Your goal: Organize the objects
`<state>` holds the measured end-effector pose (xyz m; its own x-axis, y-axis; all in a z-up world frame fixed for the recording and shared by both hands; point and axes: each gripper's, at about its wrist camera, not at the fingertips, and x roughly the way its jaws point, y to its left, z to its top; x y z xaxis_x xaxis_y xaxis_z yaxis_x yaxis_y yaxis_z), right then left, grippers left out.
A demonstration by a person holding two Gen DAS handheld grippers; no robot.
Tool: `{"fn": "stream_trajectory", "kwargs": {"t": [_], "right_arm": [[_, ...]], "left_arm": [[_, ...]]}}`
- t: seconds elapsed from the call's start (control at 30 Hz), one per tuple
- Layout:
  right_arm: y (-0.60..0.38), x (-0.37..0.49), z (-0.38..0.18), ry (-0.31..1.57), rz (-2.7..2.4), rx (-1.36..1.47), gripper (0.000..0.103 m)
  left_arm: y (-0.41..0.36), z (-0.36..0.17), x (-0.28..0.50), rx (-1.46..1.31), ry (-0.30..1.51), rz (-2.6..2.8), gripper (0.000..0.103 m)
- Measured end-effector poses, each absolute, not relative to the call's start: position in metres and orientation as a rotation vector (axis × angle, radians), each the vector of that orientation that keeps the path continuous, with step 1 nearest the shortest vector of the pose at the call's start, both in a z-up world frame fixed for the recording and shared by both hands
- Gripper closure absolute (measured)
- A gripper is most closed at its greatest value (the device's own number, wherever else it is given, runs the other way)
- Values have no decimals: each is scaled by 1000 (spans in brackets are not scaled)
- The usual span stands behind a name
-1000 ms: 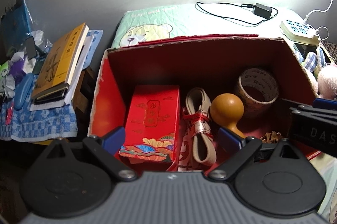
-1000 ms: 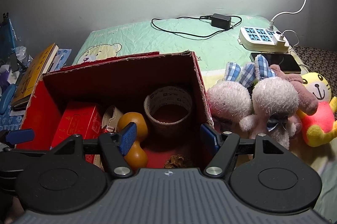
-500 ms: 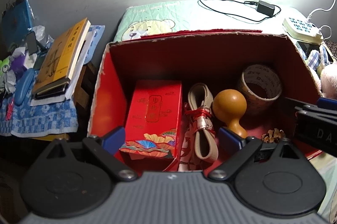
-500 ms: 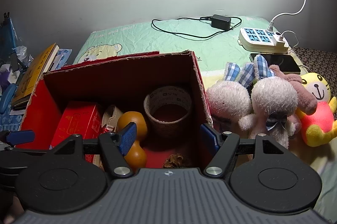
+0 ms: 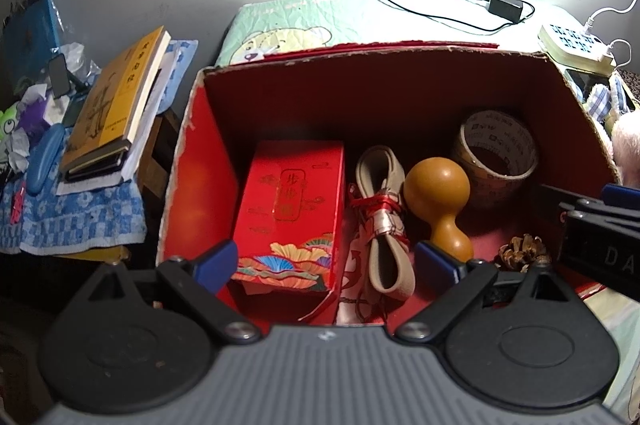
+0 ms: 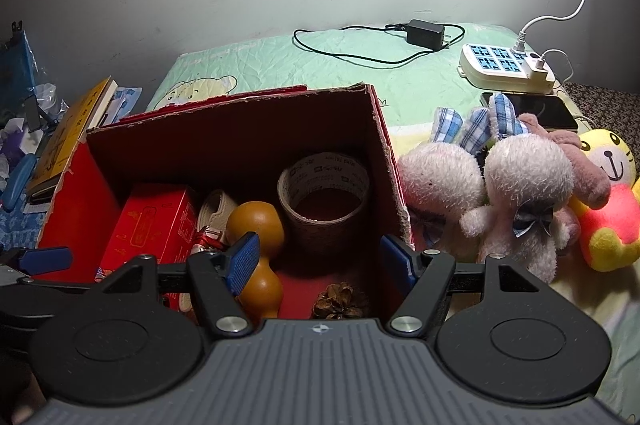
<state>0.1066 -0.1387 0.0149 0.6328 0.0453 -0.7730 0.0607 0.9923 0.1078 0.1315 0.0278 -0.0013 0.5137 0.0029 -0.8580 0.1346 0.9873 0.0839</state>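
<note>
While unloaded, both tools above box rim.

A black charger with its looped cable lies on the green bear-print quilt at 12 o'clock. A white power strip sits at 1 o'clock, a dark phone just beside it. At 9 o'clock, a yellow book tops a stack on blue checkered cloth.
</note>
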Motion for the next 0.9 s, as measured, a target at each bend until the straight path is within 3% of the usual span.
{"fn": "stream_trajectory", "kwargs": {"t": [0.9], "right_arm": [[-136,111,6,915,8,122,34]], "left_arm": [[30,-12,136,126,1049,-94,12]]}}
